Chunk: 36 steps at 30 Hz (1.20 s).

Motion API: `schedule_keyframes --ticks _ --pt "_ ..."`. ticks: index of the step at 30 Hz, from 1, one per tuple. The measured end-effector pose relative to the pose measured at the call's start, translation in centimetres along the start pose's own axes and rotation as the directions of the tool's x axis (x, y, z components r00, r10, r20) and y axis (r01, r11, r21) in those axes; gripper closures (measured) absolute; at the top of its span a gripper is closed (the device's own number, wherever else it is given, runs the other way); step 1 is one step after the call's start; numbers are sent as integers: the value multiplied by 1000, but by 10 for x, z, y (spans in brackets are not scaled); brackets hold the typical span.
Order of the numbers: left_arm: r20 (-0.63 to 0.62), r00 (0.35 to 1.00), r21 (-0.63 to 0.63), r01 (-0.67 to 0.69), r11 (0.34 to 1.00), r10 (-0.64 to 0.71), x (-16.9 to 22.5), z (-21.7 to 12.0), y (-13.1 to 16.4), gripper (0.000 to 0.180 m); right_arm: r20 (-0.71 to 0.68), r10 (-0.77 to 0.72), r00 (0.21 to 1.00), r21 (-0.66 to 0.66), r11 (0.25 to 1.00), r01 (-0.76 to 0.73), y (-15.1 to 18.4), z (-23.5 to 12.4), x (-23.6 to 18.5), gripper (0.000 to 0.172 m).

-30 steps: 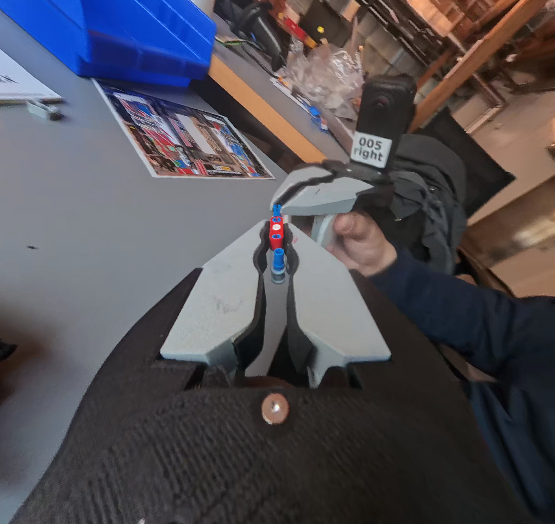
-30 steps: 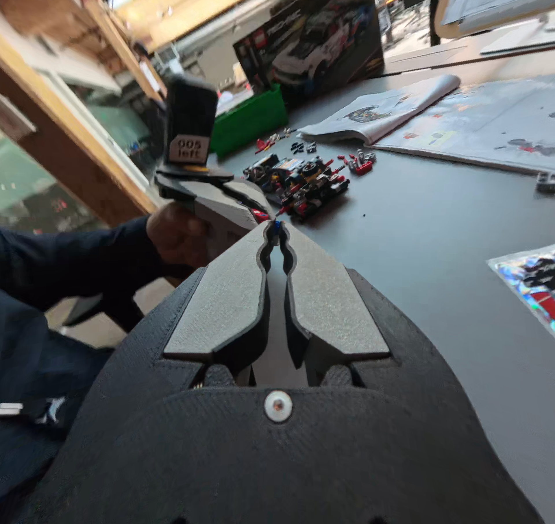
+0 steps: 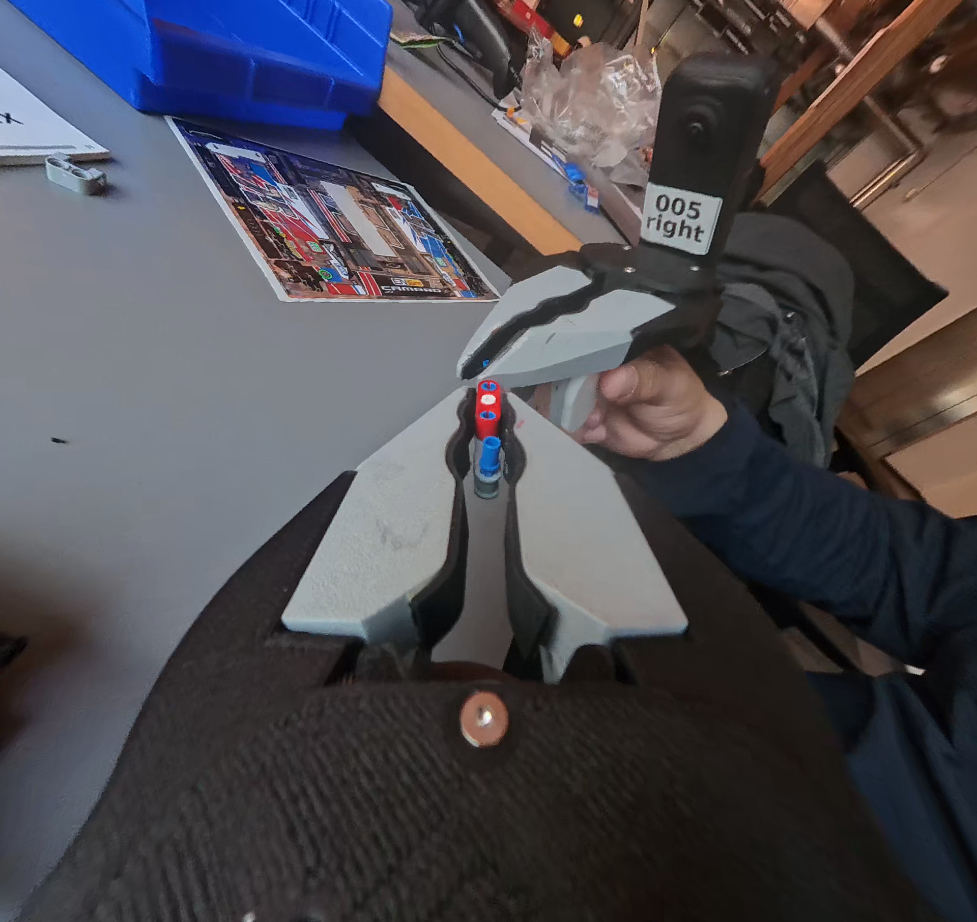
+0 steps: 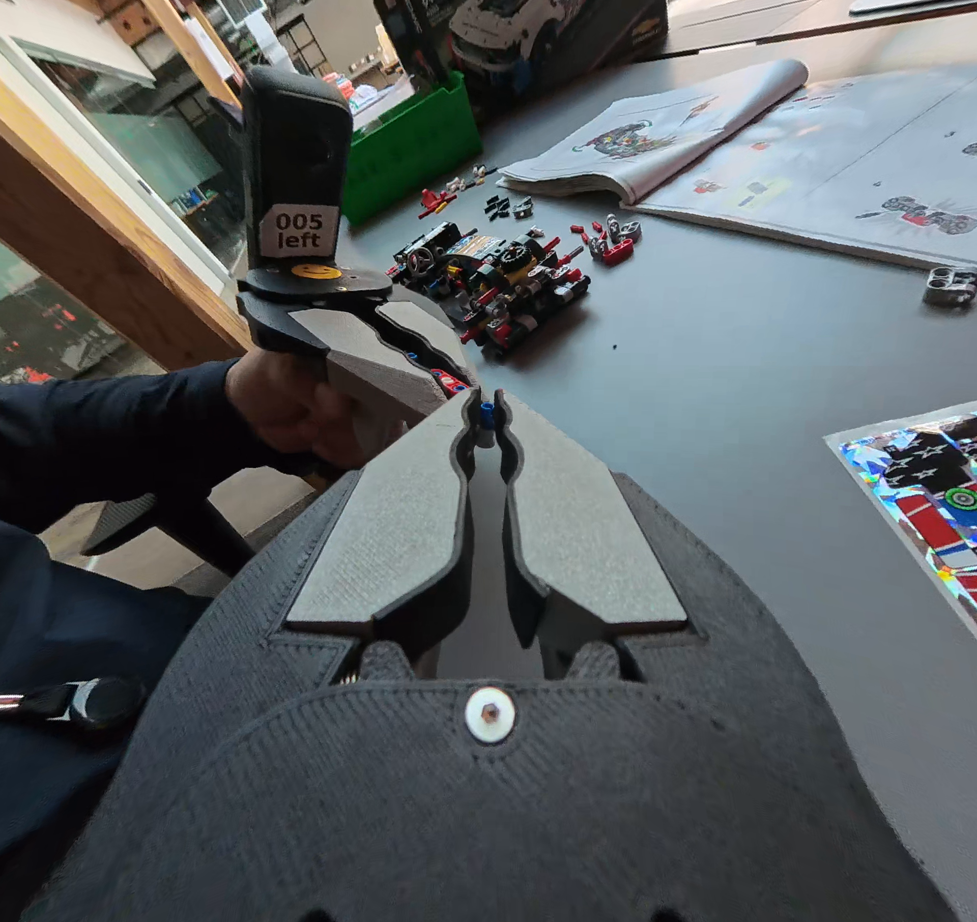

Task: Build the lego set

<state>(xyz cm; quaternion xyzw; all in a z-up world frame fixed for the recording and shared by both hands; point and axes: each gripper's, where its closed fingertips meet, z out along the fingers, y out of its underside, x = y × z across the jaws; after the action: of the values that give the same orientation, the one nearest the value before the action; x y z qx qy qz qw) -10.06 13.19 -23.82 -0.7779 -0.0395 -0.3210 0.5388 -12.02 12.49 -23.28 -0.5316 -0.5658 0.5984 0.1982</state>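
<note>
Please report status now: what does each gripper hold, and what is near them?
Left gripper shut on red beam. Right gripper shut on blue pin, tips beside the beam. Half-built car on table beyond.

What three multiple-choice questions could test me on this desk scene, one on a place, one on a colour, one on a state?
1. Where is the green bin?
A. Beside the car box
B. On the open booklet
C. Under the blue bin

2. What colour is the beam in the left claw?
A. Yellow
B. Red
C. Green

3. How is the booklet lying?
A. Shut
B. Rolled up
C. Open

Answers: 1 A, the bin stands against the box at the table's far end. 2 B, the beam between the fingers is red with blue pins. 3 C, its pages are spread flat.
</note>
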Motion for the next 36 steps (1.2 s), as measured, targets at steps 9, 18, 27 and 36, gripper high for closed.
schedule_keyframes --ticks 9,18,27,36 --pt "-18 999 22 49 999 -49 -1 -1 -3 175 29 11 1000 24 1000 -12 -3 -8 2 159" --pt "-50 997 52 64 997 -61 3 -1 -7 175 86 60 994 44 997 -64 -5 -6 -2 171" --pt "-40 997 67 61 996 -58 2 -1 -8 175 14 -18 1000 22 1000 17 -5 -1 0 171" --pt "169 985 239 -12 971 -29 -16 -5 -27 175 -186 13 982 200 980 25 -30 14 16 172"
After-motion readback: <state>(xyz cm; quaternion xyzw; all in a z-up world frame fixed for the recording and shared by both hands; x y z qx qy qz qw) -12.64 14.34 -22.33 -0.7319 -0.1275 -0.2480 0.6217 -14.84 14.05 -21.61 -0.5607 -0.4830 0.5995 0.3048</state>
